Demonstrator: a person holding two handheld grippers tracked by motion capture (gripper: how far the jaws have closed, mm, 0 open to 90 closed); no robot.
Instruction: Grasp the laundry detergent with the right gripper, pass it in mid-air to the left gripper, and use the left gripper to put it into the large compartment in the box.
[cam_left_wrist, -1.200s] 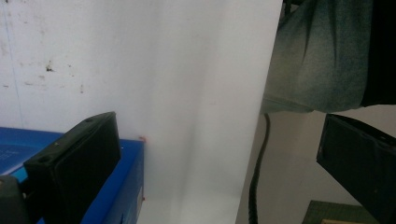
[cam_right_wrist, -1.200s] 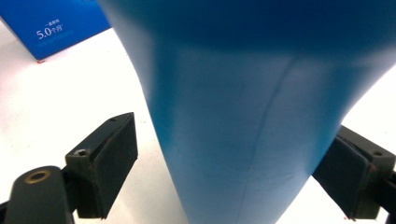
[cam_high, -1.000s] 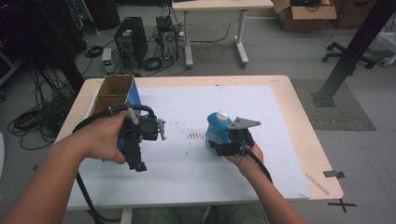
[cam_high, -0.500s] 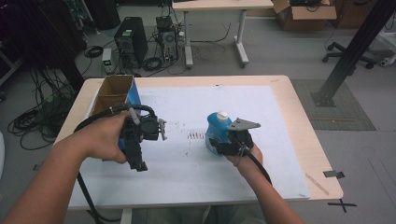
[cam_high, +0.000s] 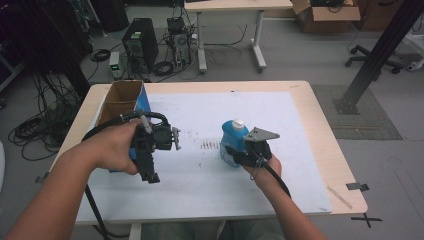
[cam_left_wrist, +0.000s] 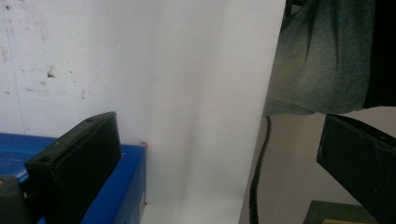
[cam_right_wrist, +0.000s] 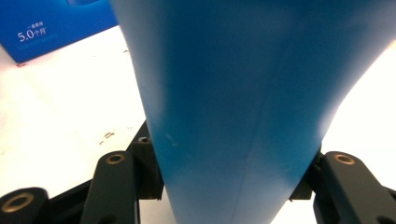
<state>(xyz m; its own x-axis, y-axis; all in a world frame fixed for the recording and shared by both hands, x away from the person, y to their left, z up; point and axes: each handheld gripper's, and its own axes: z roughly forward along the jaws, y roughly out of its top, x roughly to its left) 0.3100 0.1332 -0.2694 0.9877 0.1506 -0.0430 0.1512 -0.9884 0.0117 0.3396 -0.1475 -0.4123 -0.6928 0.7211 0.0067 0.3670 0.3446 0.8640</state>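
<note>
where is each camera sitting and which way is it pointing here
High view: above the person's side, looking forward and down on the table; both forearms enter from below, left gripper by the cardboard box, right gripper at the blue bottle.
Left gripper view: rides the left gripper, looking along its jaws, spread wide, one over the blue box; a sleeve shows.
Right gripper view: rides the right gripper, facing the bottle between its jaws, which have just been closing on it.
Shared: high and right gripper views both show the bottle.
</note>
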